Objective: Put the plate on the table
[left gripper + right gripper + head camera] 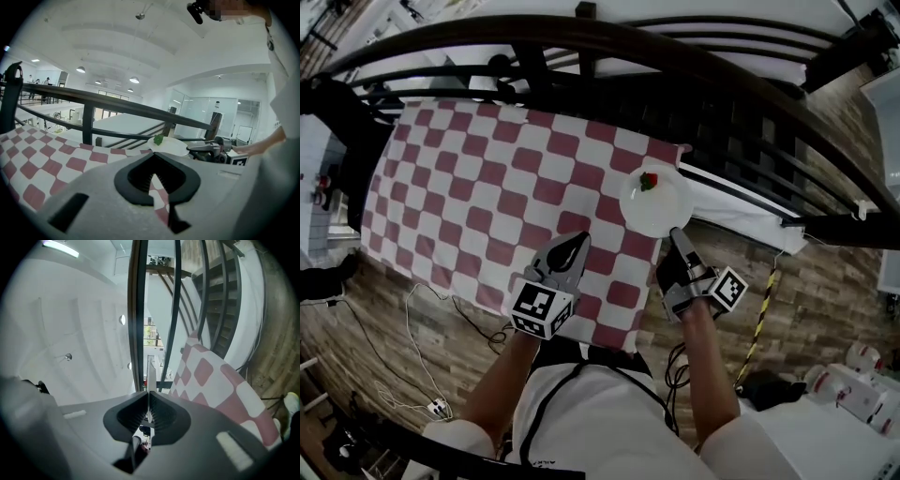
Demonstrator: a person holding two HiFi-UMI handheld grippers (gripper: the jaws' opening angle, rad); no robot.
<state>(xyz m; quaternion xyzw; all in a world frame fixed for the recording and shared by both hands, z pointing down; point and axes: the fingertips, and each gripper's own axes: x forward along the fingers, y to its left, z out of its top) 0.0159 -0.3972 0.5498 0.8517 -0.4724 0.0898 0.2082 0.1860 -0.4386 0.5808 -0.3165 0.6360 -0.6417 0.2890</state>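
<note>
Right gripper [673, 234] has its jaws pinched on the plate [661, 208] rim, right at the desk [487, 187] edge
The left gripper [578, 240] has its jaws closed on nothing; I'd slide the plate further in and keep it level before letting go

Black metal railing [581, 36] curves past the far side of my table [441, 187]; wood plank floor [834, 300] near and right; white ceiling [117, 42], round lamps [134, 80] lit.

A mezzanine in a large open hall, shown by black railing [609, 36], wood floor [825, 309], glass-walled rooms [199, 112]
</note>
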